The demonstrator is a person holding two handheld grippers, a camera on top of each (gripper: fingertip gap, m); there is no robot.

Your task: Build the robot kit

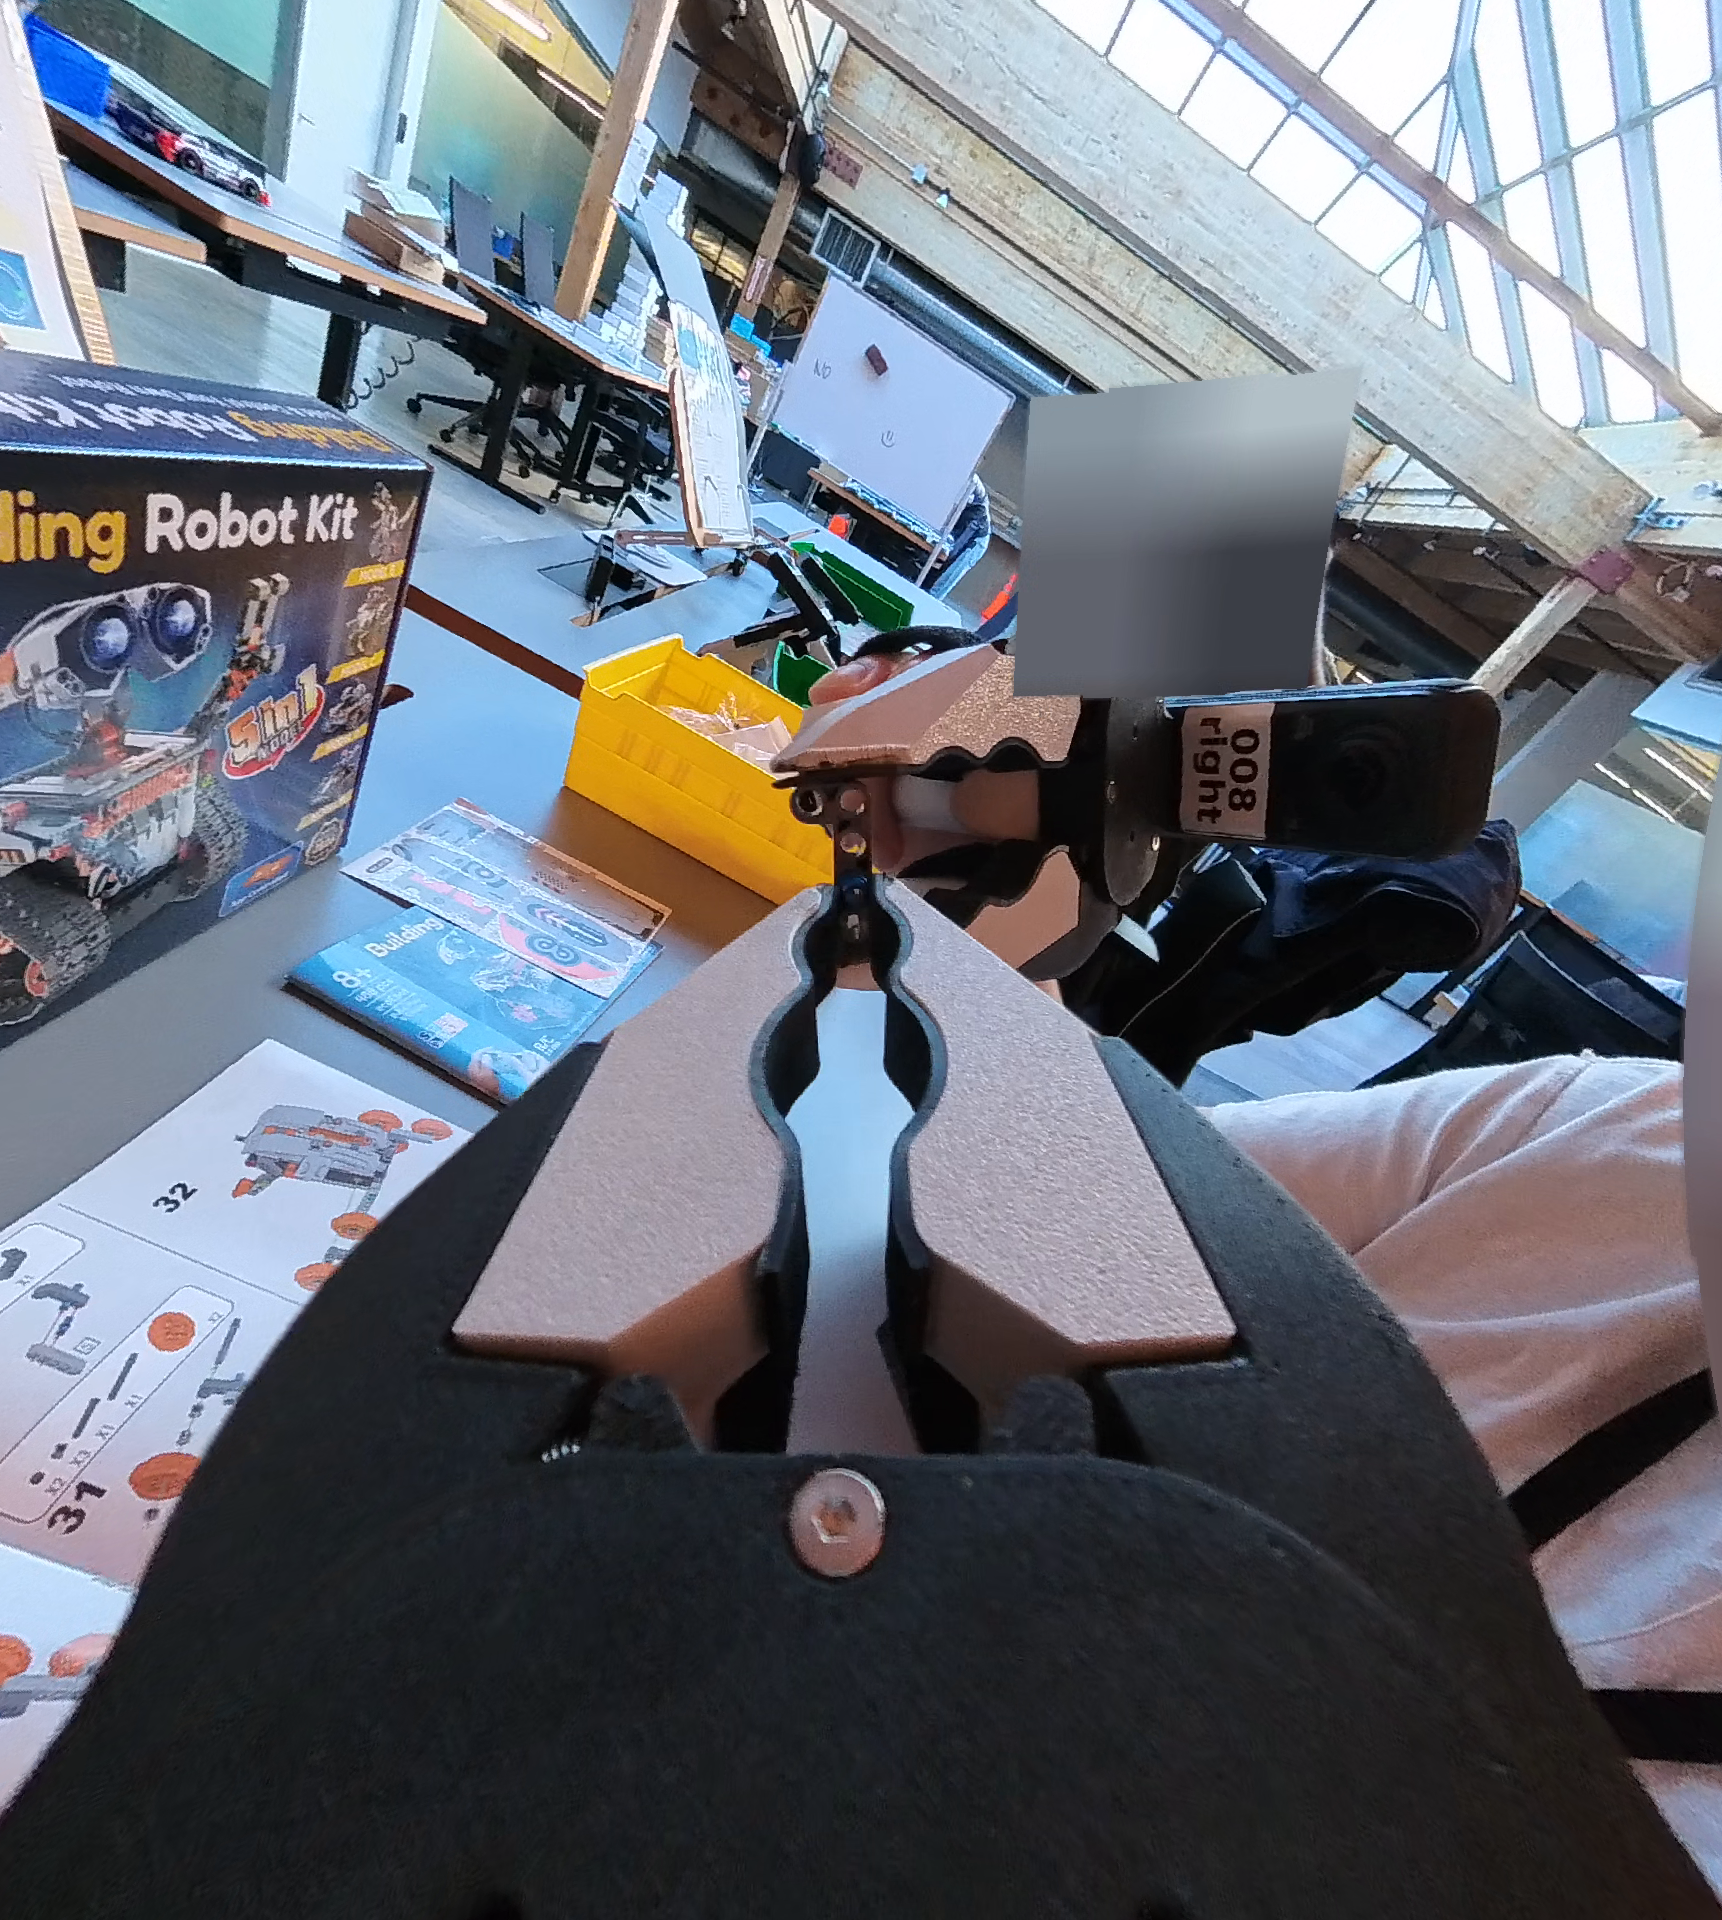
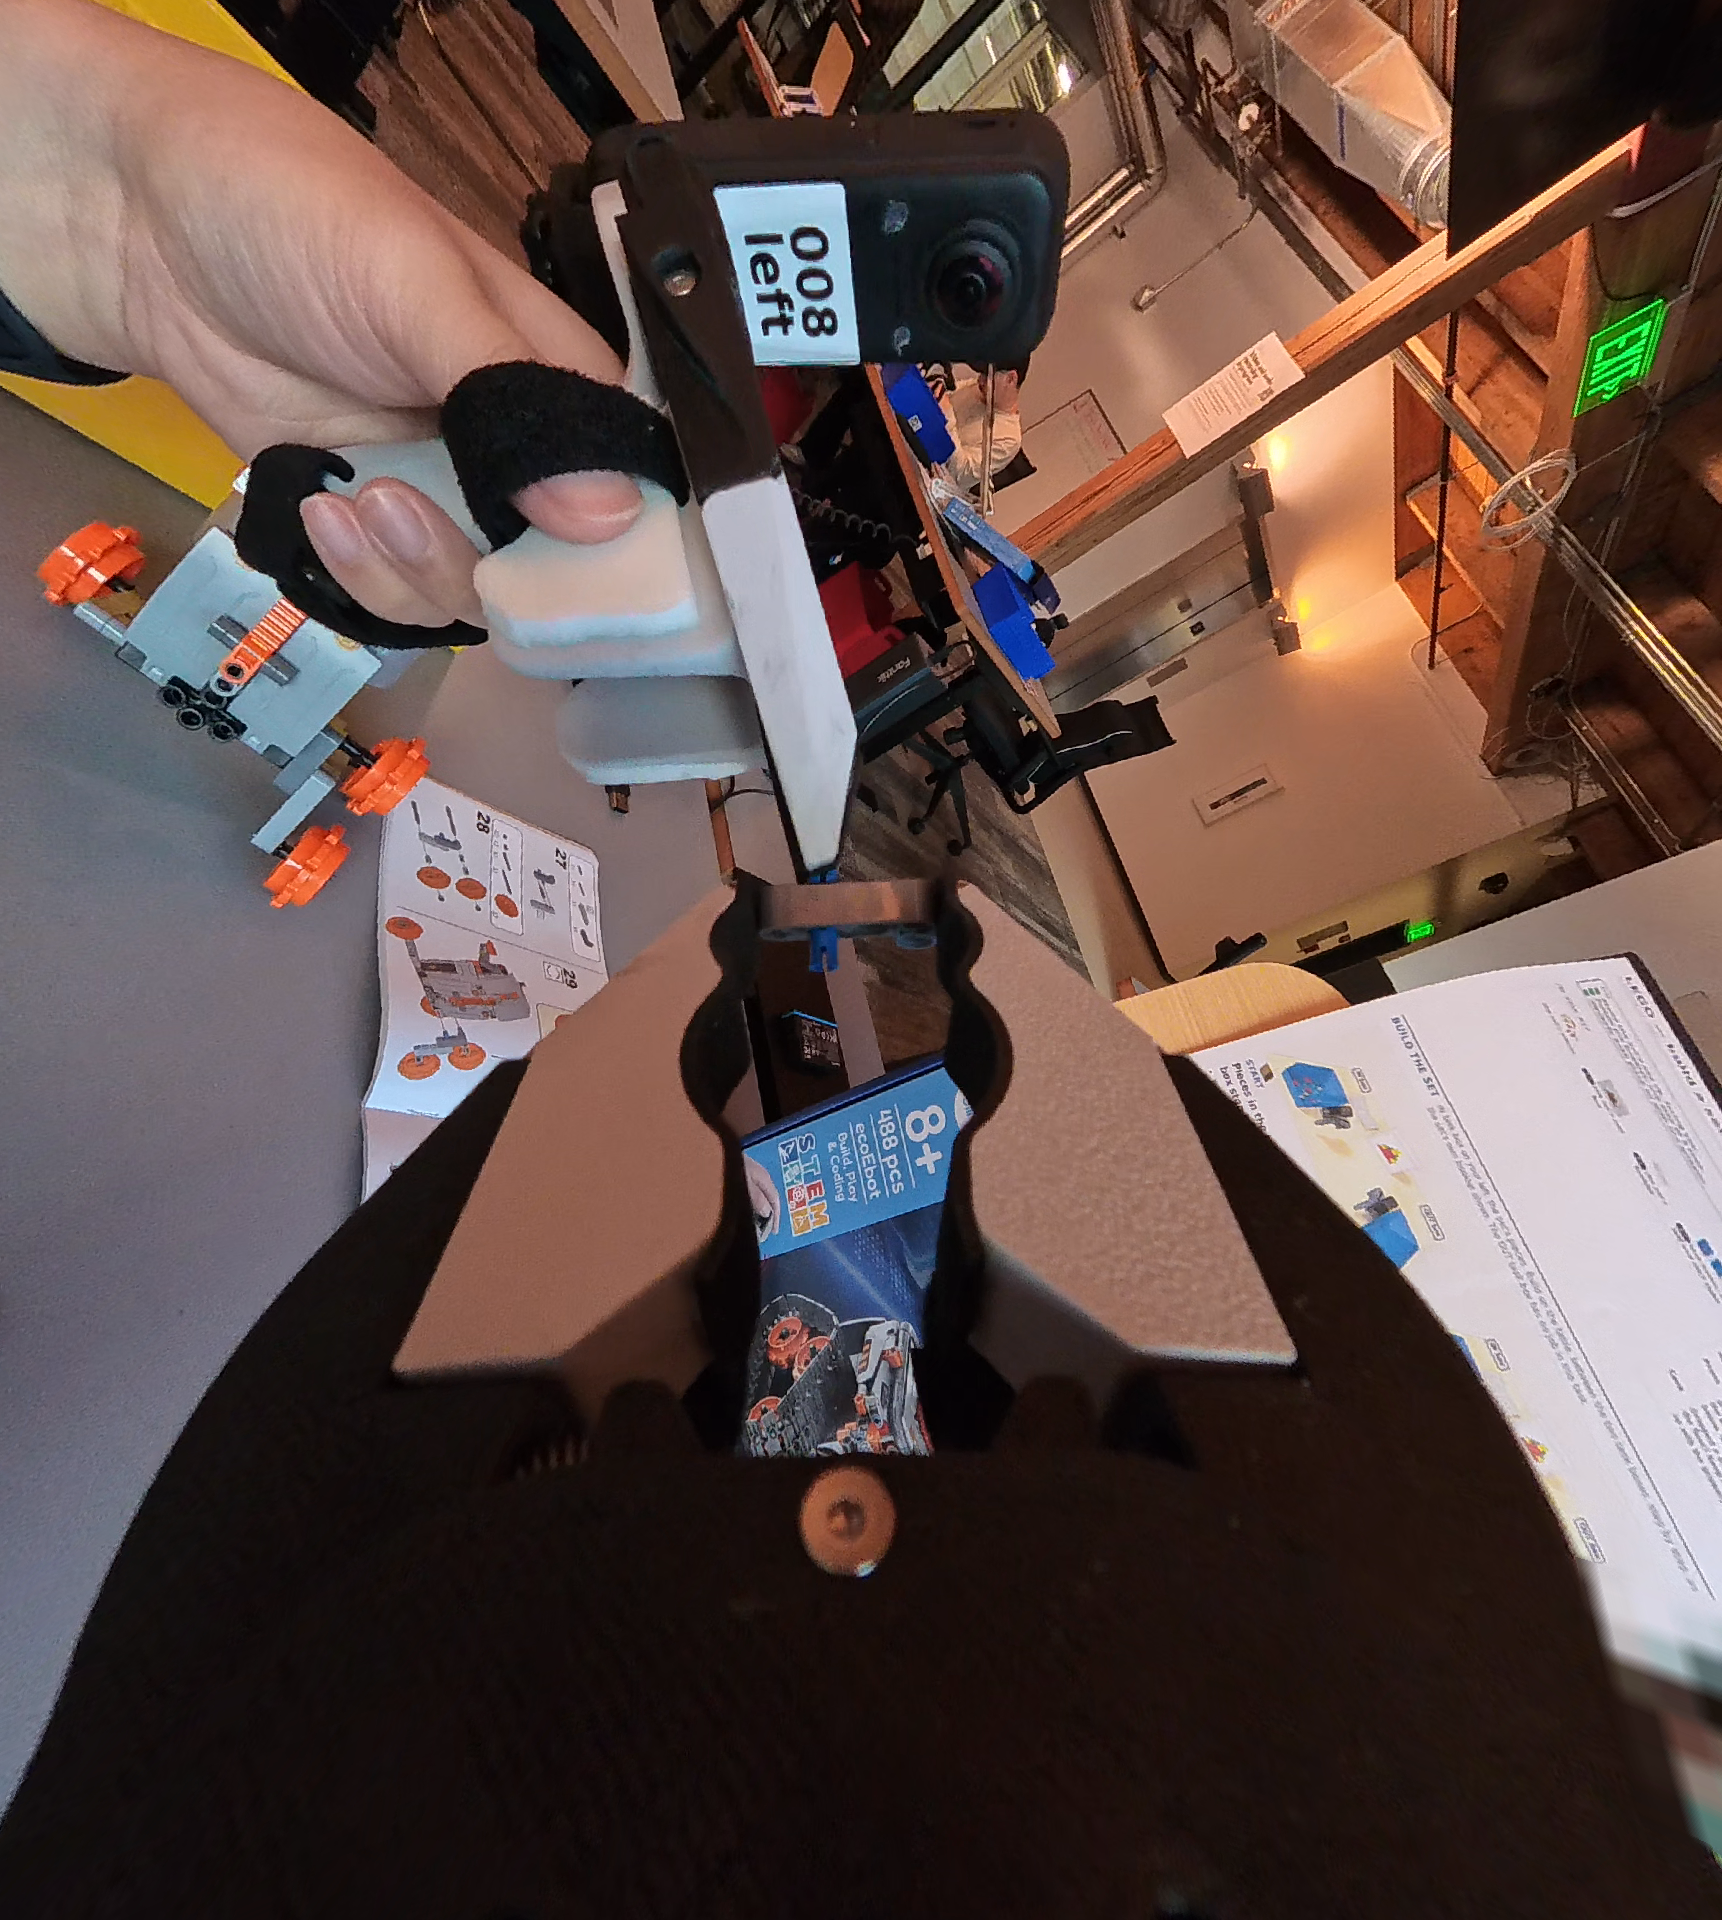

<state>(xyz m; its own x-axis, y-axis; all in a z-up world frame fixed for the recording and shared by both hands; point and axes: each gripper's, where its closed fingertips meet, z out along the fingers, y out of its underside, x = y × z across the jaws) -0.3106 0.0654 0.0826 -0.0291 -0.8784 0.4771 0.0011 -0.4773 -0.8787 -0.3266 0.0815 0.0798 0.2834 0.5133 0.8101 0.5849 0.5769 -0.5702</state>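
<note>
Both grippers meet tip to tip in the air above the grey table (image 1: 483, 727). My right gripper (image 2: 844, 928) is shut on a thin dark beam with holes (image 2: 888, 932), held crosswise between its tips. The beam also shows in the left wrist view (image 1: 829, 802), at the right gripper (image 1: 831, 792). My left gripper (image 1: 852, 920) is shut on a small blue pin (image 2: 821, 951) that passes through the beam. In the right wrist view the left gripper (image 2: 821, 868) comes down from above onto the pin. A hand holds each gripper.
A partly built grey model with orange wheels (image 2: 213, 665) lies on the table beside an open instruction booklet (image 2: 483, 956). A robot kit box (image 1: 140, 665), a yellow bin (image 1: 670, 769), a sticker sheet (image 1: 514, 883) and a blue booklet (image 1: 452, 997) sit beyond. A printed sheet (image 2: 1511, 1247) is at right. The grippers are tip to tip, or close to it.
</note>
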